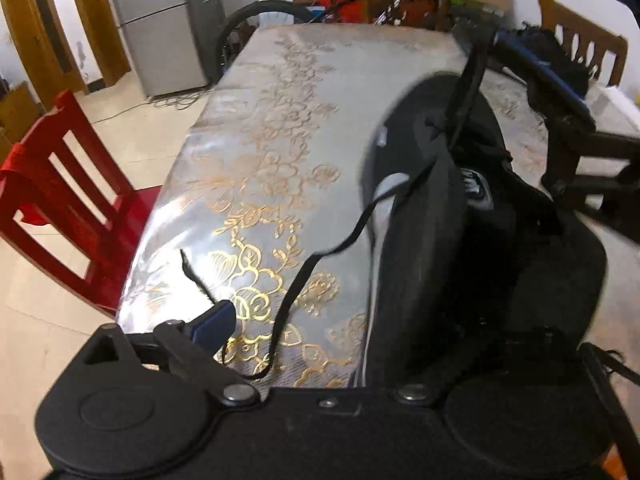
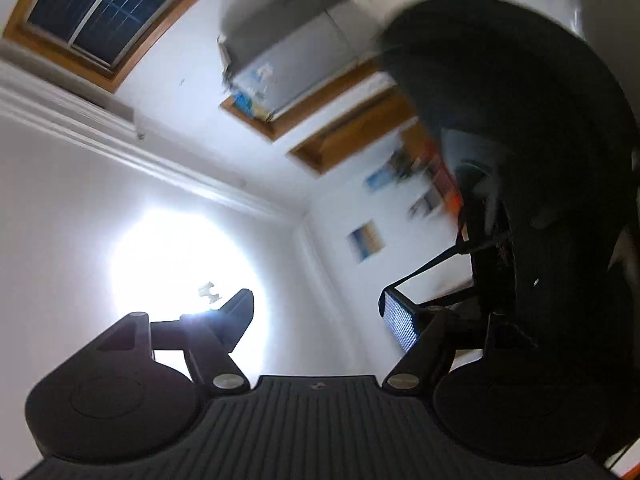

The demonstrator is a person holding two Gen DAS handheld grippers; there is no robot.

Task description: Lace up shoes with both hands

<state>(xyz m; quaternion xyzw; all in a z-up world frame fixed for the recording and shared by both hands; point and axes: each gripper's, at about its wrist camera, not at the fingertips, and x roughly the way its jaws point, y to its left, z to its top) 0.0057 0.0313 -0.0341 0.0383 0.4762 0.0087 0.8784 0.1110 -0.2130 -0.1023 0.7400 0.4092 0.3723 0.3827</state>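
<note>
Our left gripper [image 1: 320, 320] stands wide open with nothing clamped; the black lace [image 1: 292, 300] trails loose just ahead of its left finger, and the black shoe [image 1: 460, 220] lies to its right on the table [image 1: 260, 120]. Our right gripper [image 2: 320, 312] gapes empty beside the shoe. We should pinch the lace near its tip before threading.

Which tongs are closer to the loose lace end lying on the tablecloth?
Left. The left tongs have one finger right beside the lace end; the right tongs are far off, beyond the shoe.
</note>
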